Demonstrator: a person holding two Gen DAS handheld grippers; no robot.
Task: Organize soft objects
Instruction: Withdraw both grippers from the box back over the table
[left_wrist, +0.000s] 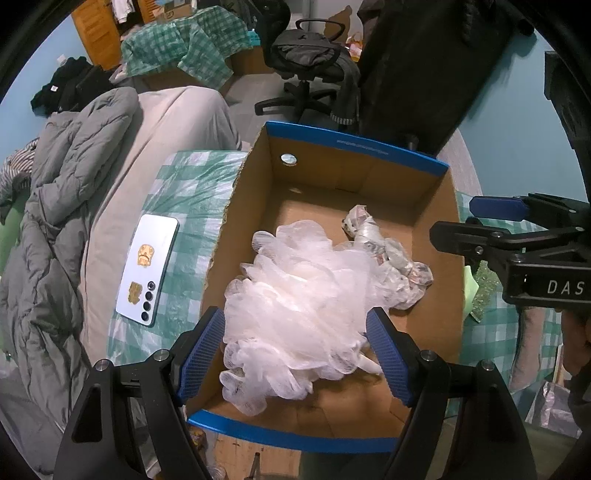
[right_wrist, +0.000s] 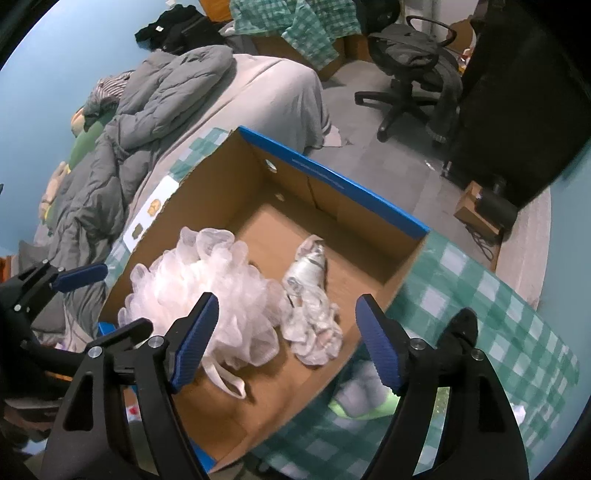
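Note:
An open cardboard box (left_wrist: 351, 184) with blue-edged rims (right_wrist: 332, 173) stands on a green checked cloth. Inside lie a white mesh bath pouf (left_wrist: 295, 295), also in the right wrist view (right_wrist: 207, 288), and a crumpled clear plastic bag (left_wrist: 388, 254) beside it (right_wrist: 314, 314). My left gripper (left_wrist: 295, 354) is open above the box's near end, its blue pads on either side of the pouf, not pressing it. My right gripper (right_wrist: 284, 343) is open and empty above the box's near right corner; it shows at the right edge of the left wrist view (left_wrist: 480, 225).
A white phone (left_wrist: 147, 269) lies on the checked cloth (left_wrist: 184, 206) left of the box. A grey duvet (left_wrist: 66, 192) covers the bed at left. A light green soft item (right_wrist: 362, 402) lies right of the box. An office chair (right_wrist: 410, 74) and dark furniture (right_wrist: 517, 92) stand behind.

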